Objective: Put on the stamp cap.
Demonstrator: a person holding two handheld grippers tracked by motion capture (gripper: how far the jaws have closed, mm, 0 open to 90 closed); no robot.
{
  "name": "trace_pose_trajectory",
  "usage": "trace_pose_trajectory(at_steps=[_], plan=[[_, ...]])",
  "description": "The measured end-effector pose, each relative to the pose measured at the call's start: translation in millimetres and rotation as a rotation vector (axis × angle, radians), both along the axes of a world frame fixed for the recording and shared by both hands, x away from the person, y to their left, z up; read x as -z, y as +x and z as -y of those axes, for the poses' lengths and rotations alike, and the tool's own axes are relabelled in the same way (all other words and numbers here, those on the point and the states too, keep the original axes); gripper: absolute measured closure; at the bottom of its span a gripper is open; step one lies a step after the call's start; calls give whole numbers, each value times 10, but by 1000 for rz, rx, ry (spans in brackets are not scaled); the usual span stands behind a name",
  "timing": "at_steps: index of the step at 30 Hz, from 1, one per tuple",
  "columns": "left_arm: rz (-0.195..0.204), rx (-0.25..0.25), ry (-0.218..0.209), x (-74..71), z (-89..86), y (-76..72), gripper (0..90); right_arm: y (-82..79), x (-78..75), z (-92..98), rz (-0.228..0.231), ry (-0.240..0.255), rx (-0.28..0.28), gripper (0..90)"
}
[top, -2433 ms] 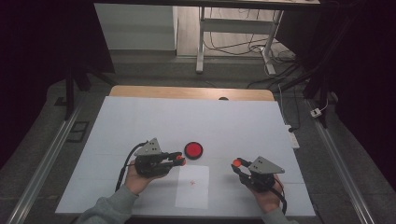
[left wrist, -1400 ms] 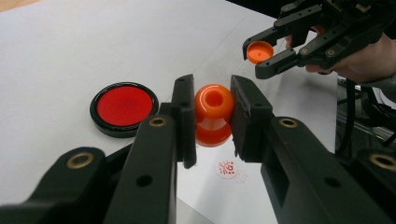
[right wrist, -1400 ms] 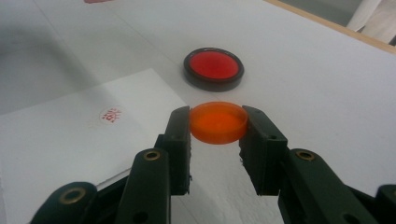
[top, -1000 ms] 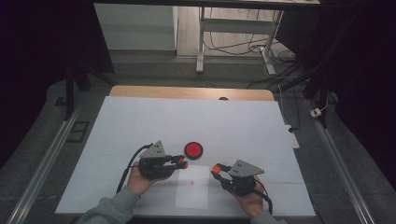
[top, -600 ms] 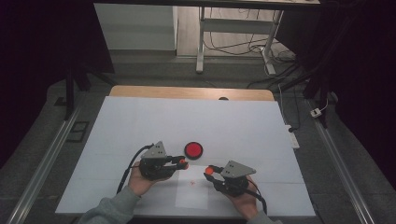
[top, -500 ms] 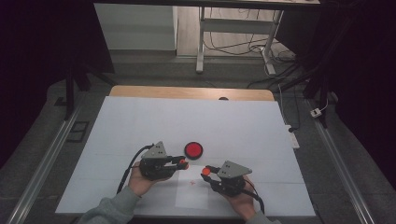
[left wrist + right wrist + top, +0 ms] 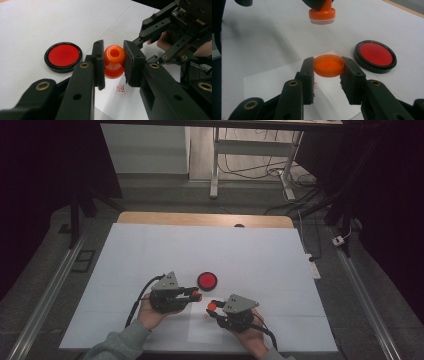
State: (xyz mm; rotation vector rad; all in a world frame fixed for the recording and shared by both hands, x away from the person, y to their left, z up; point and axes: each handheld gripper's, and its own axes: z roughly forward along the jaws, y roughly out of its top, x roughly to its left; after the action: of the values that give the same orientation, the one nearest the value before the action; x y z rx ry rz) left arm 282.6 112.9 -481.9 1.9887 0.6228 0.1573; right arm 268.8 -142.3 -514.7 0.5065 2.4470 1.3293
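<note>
high view: my left hand-held gripper [image 7: 196, 296] and right hand-held gripper [image 7: 212, 306] meet near the round black-rimmed red ink pad [image 7: 206, 280] on the white table [image 7: 260, 260] | left gripper view: jaws clamped on the orange knob-handled stamp [image 7: 114, 61], above a red imprint [image 7: 120, 89] | right gripper view: jaws clamped on the orange round plastic cap [image 7: 328, 65], above the white paper sheet [image 7: 272, 75]

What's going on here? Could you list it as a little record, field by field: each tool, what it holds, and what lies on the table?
left gripper: shut on orange stamp
right gripper: shut on orange cap
ink pad: open, red, black-rimmed, on white table cover
paper sheet: below both grippers
stamped mark: red, on the sheet
</note>
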Motion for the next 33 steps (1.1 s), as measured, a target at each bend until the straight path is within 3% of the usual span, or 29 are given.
trace_pose_trajectory(at_steps=[33], plan=[[16,38,-34,-35,136,-51,723,-16,2,-34,6,6,-14,639]])
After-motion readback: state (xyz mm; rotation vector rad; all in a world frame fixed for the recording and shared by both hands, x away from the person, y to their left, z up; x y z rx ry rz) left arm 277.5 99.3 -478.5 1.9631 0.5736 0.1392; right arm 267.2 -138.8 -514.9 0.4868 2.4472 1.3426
